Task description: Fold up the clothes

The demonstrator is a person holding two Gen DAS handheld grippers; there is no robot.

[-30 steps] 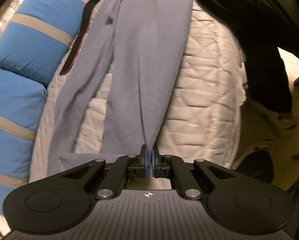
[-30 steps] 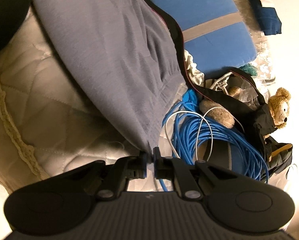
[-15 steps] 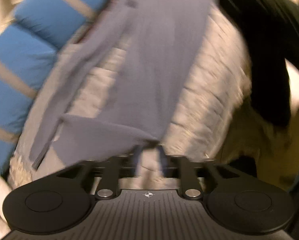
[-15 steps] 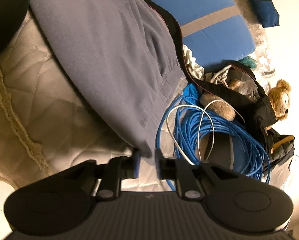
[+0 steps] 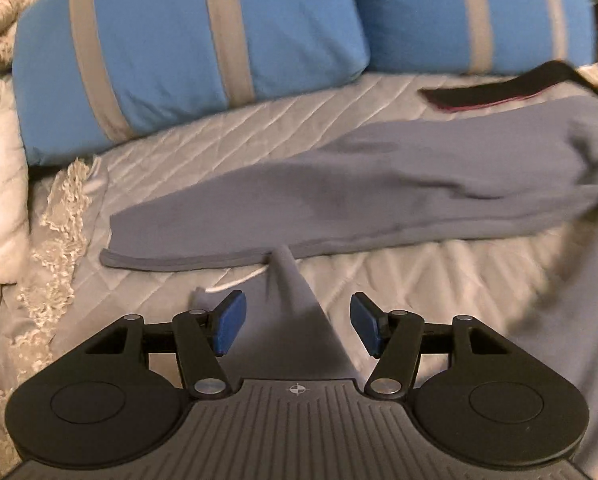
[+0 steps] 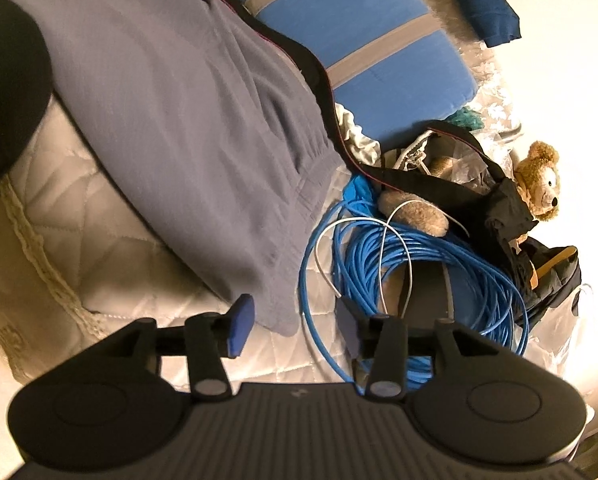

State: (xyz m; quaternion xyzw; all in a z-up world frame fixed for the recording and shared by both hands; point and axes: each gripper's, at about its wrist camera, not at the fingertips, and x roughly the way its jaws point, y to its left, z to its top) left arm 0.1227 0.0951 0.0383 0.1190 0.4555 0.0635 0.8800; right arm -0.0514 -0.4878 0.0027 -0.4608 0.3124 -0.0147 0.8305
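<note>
Grey trousers (image 5: 379, 196) lie along the quilted bed (image 5: 419, 280), one leg stretched across the left wrist view with its hem (image 5: 171, 261) at the left. A pointed fold of the same cloth (image 5: 299, 332) rises between the jaws of my left gripper (image 5: 297, 326); the jaws are opening and the blue pads (image 5: 229, 322) stand clear of it. In the right wrist view the gathered waistband (image 6: 311, 168) faces right. A corner of the trousers (image 6: 275, 312) rests on the bed between the opening jaws of my right gripper (image 6: 295, 328), untouched.
Two blue pillows with grey stripes (image 5: 187, 48) line the far side. A dark strap (image 5: 499, 94) lies by the trousers. Right of the waistband are a blue cable coil (image 6: 399, 264), a black bag (image 6: 459, 188) and a teddy bear (image 6: 539, 176). Something dark (image 6: 7, 80) fills the left edge.
Both grippers were shut on the grey cloth and have opened and let it go. The left view has swung round, so the pillows now sit along the top.
</note>
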